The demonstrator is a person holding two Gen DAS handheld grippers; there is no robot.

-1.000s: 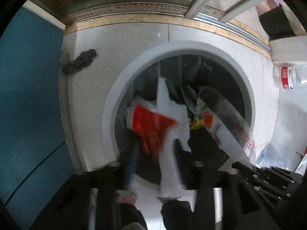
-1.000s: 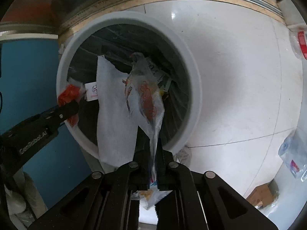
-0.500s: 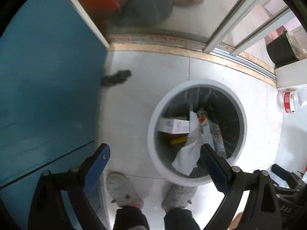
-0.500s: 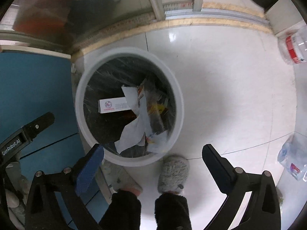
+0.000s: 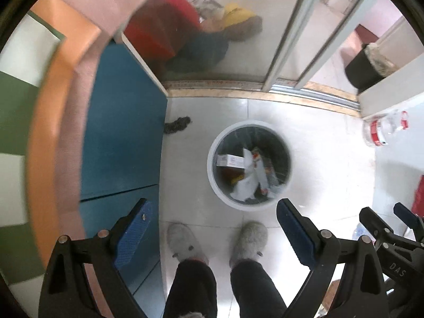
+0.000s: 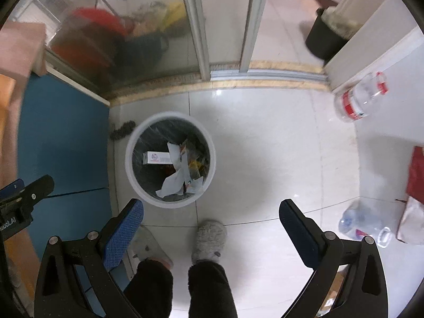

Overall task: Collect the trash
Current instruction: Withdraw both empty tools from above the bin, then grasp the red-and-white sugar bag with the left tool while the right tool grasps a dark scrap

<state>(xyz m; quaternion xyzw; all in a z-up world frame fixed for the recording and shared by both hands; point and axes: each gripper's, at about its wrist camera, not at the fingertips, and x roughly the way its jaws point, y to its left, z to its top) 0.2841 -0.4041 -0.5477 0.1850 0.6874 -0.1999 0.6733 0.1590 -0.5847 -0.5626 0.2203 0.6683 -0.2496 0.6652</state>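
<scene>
Right of the bin (image 6: 169,159), w/ both grippers spread & empty, a bottle (image 6: 357,99) lies on its side. Its long axis runs up-right; right gripper (image 6: 212,212) looks nearer than left gripper (image 5: 212,213).

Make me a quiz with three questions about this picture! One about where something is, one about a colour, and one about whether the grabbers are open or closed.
1. Where is the white paper?
A. inside the trash bin
B. on the floor by the slippers
C. in the right gripper

2. What colour is the cabinet beside the bin?
A. red
B. blue
C. yellow

3. How are the left gripper and the right one?
A. both shut on trash
B. one open, one shut
C. both open and empty

Answers: 1 A, the paper lies among wrappers within the bin's rim. 2 B, its panels are blue. 3 C, each view shows fingers wide apart, holding nothing.
</scene>
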